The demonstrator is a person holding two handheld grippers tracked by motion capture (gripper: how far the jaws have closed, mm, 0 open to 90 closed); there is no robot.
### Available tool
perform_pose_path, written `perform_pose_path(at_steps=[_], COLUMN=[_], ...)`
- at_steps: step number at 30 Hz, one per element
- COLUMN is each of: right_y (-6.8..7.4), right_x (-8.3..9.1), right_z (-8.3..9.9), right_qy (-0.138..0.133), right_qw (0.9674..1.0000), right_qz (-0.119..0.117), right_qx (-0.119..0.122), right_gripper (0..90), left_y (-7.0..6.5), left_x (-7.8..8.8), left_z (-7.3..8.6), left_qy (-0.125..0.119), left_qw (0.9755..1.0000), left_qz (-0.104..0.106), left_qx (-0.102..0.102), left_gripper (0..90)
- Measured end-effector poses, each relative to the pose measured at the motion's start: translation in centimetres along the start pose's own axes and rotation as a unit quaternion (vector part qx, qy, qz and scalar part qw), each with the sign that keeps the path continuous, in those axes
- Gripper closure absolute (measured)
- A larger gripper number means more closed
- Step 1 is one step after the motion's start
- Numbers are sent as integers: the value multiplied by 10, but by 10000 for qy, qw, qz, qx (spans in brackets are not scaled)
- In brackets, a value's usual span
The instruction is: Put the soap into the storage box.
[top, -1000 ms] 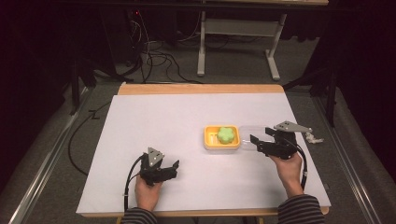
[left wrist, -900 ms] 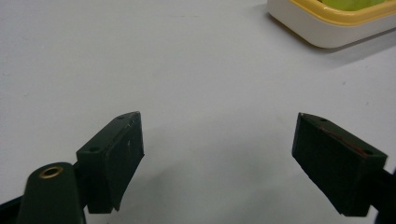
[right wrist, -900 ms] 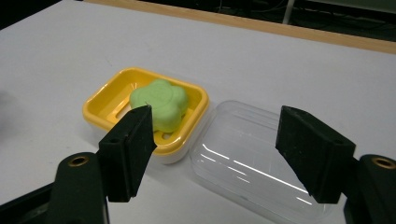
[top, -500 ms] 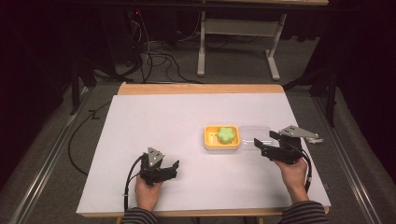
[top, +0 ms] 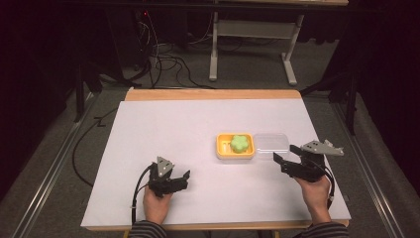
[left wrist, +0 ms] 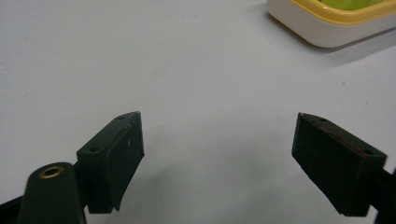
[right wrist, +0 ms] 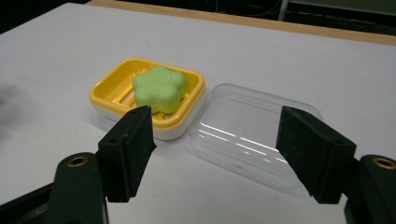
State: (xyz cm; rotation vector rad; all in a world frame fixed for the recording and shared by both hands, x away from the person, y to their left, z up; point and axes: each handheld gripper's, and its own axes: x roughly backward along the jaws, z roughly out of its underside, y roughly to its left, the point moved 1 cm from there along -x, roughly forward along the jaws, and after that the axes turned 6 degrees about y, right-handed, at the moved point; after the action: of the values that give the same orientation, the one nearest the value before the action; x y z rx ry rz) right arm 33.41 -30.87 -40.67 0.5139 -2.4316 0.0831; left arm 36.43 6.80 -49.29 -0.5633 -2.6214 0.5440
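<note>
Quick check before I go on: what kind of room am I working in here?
Most likely a lab or recording workshop, not a home. A table with a plain white top stands among dark curtains, loose cables run over the grey floor, and a metal bench frame stands behind.

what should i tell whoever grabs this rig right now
Left tool: open, holding nothing, low over the table near the front edge, left of the dish.
Right tool: open, holding nothing, just short of the lid and aimed at it.
Soap dish: right of centre, green soap in it.
Lid: clear, lying open flat on the table against the dish's right side.
Done: soap is in the dish.
Left: probably pick up the lid with the right tool and close the dish.
</note>
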Motion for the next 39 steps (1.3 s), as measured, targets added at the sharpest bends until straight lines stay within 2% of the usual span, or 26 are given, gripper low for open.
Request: perform_pose_path(at_steps=[24, 39], right_y=[14, 26], right_x=[2, -6], right_z=[20, 28], right_qy=[25, 97], right_qw=[9998, 9994], right_qz=[-181, -327], right_qx=[6, 69], right_gripper=[280, 283], left_y=[0, 0], left_x=[0, 0], left_z=[0, 0], left_qy=[-10, 12], left_qw=[10000, 10000], left_qz=[7, -10], left_qx=[-2, -10], left_gripper=[174, 175])
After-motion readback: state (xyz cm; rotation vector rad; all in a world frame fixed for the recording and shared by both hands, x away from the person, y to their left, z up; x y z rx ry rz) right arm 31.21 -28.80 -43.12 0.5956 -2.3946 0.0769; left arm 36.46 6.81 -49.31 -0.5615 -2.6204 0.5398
